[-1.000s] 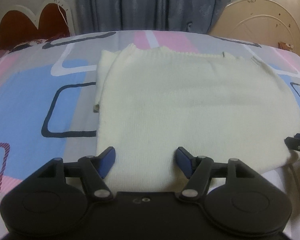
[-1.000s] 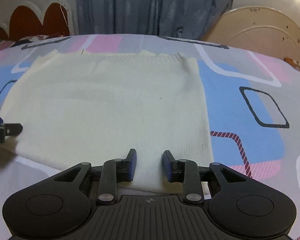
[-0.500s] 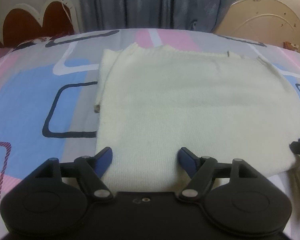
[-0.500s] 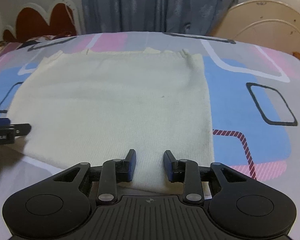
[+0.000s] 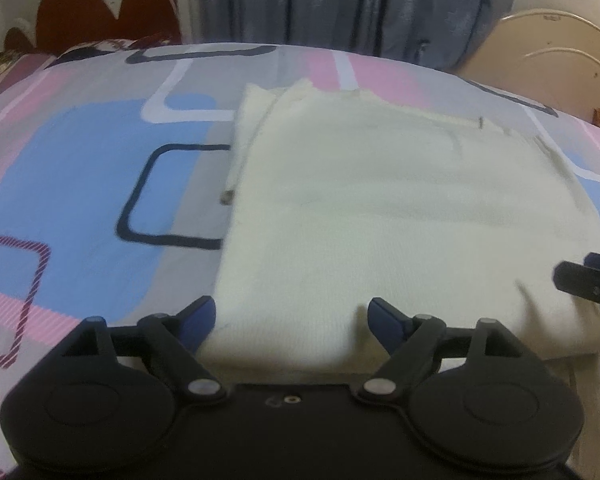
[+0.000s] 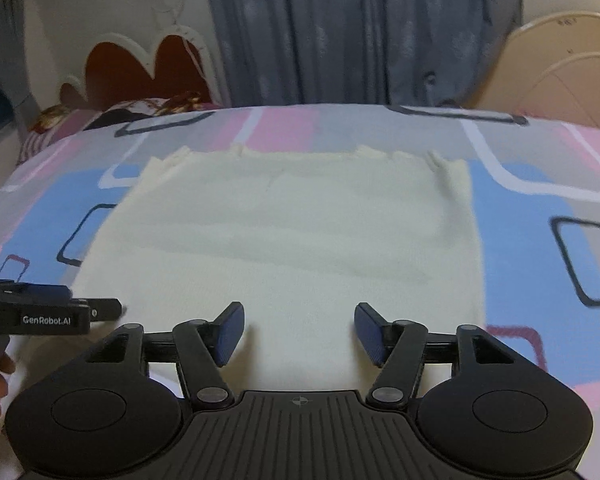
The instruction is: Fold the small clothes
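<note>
Right wrist view: right gripper (image 6: 299, 332) and left gripper (image 5: 290, 320), jaws just spreading, empty, over the folded sweater (image 6: 300, 240); next, likely regrasp its near edge.

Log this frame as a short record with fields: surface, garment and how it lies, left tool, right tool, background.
surface: bed sheet patterned in blue, pink and grey
garment: cream knit, folded into a flat rectangle, lying on the sheet
left tool: left tool open over the near edge of the knit, jaws have just been opening, nothing gripped
right tool: right tool open over the near edge, jaws have just been opening, nothing gripped
background: blue-grey curtain, red headboard
</note>
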Demonstrator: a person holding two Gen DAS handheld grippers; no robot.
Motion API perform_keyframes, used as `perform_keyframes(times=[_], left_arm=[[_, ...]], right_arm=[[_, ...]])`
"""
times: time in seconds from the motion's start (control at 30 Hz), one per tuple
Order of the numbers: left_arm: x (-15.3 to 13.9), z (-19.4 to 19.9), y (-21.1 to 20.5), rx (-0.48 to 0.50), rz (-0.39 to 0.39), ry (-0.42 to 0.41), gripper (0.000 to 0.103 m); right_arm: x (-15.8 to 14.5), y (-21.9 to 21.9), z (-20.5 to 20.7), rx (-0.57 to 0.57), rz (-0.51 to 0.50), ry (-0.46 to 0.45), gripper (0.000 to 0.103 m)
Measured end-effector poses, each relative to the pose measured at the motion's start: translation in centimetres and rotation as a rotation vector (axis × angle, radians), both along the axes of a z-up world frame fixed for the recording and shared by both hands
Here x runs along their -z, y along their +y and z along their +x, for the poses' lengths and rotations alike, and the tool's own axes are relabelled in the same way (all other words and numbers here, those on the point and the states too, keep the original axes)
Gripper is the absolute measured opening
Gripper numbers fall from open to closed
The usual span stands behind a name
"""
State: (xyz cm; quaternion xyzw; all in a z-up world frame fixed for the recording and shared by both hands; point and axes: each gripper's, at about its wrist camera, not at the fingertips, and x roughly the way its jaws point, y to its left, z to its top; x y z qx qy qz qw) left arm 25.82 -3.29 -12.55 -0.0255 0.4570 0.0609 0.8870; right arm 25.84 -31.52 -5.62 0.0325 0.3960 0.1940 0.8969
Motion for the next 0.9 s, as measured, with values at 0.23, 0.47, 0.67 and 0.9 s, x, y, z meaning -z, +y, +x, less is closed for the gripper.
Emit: perform_keyframes(times=[0.23, 0.47, 0.67, 0.9], left_arm=[[0.2, -1.4, 2.8, -0.090, -0.146, 0.019, 0.085], [0.7, -3.7, 5.2, -0.168, -0.360, -0.004, 0.084], [1.3, -5.1, 6.8, -0.278, -0.616, -0.030, 0.082], [3.3, -2.4, 6.8, -0.306, -0.750, -0.160, 0.075]], right_arm=[[0.5, 2.8, 0.7, 0.003, -0.012, -0.026, 0.061], [2.1, 3.9, 1.7, -0.003, -0.024, 0.000, 0.061], [1.8, 4.6, 2.3, -0.026, -0.015, -0.023, 0.061], [2.5, 4.9, 3.1, -0.010, 0.002, -0.007, 0.061]])
